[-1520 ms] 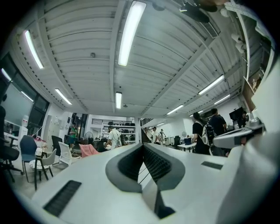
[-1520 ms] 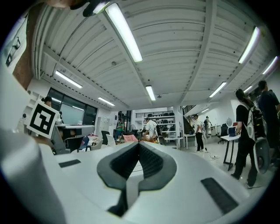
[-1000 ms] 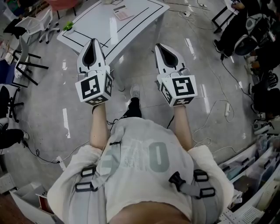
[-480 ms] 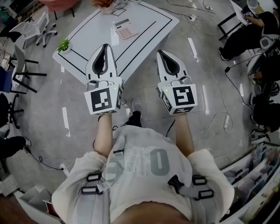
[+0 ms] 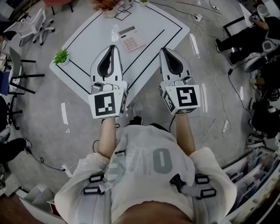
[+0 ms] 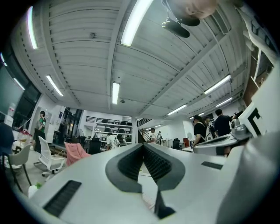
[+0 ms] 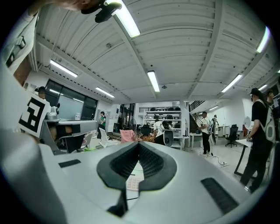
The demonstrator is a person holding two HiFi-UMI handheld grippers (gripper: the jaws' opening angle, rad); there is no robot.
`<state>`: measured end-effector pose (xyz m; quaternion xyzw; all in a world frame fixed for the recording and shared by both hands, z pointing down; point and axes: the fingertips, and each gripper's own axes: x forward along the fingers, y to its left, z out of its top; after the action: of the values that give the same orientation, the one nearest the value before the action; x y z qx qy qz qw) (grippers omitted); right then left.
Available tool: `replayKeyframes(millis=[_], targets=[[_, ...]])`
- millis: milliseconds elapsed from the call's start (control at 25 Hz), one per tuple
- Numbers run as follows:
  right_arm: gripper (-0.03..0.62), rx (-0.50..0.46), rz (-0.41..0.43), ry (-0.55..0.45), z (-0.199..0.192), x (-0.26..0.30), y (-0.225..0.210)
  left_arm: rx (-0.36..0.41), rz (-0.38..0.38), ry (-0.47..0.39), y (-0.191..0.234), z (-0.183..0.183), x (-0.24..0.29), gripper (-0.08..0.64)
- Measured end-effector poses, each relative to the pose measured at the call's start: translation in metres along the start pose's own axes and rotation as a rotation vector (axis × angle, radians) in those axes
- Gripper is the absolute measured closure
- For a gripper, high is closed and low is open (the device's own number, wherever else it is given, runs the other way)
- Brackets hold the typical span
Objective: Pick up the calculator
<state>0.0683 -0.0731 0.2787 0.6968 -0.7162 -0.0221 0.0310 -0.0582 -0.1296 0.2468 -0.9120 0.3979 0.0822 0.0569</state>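
— Bench of white rectangular board, marked with black lines (image 5: pixel 87 39), fills the upper part of the head view. What is held before it?

— The white left claw (image 5: pixel 112 47) and the white right claw (image 5: pixel 163 50) are shown side by side against the near edge of the bench. Whether they are over it cannot be told. In each gripper view the dark ribbed pads are seen pressed together at the tips, with nothing gripped. Both claws are clenched and empty.

— Where is the thing to be picked up?

— The flat, pale pink plastic calculator (image 5: pixel 131 38) is laid face up inside the marked lines, towards the far side of the bench and well apart from both claws.

— How is it expected to handle?

— It is judged to be light and stiff, with a smooth shell that could slip. Because it lies thin and flat, little height is offered to the pads. The long side edges are probably best taken, across the narrower width and near the middle, so that it is not tipped. The keys and display are best spared pressure. A claw would first have to be opened wider than the body.

— Is anything smaller in the way?

— A small green potted plant (image 5: pixel 61 56) is set at the left corner and a pot of dried reddish stems (image 5: pixel 106 5) at the far edge. Neither is touching the calculator.
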Motion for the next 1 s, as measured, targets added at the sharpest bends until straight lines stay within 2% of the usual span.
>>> replayKeyframes(millis=[240,480,880,1000], targets=[[0.588,0.034,0.007,0.012,-0.009,0.023,-0.007,0.014,0.015,0.025,0.01,-0.016,0.022,0.54],[0.588,0.027,0.023,0.004,-0.012,0.041,-0.016,0.029,0.03,0.06,0.008,-0.025,0.038,0.54],[0.588,-0.005,0.12,-0.043,-0.002,0.07,-0.023,0.048,0.15,0.075,0.024,-0.026,0.055,0.54],[0.588,-0.006,0.14,-0.048,0.002,0.075,-0.024,0.055,0.158,0.052,0.027,-0.02,0.059,0.54]])
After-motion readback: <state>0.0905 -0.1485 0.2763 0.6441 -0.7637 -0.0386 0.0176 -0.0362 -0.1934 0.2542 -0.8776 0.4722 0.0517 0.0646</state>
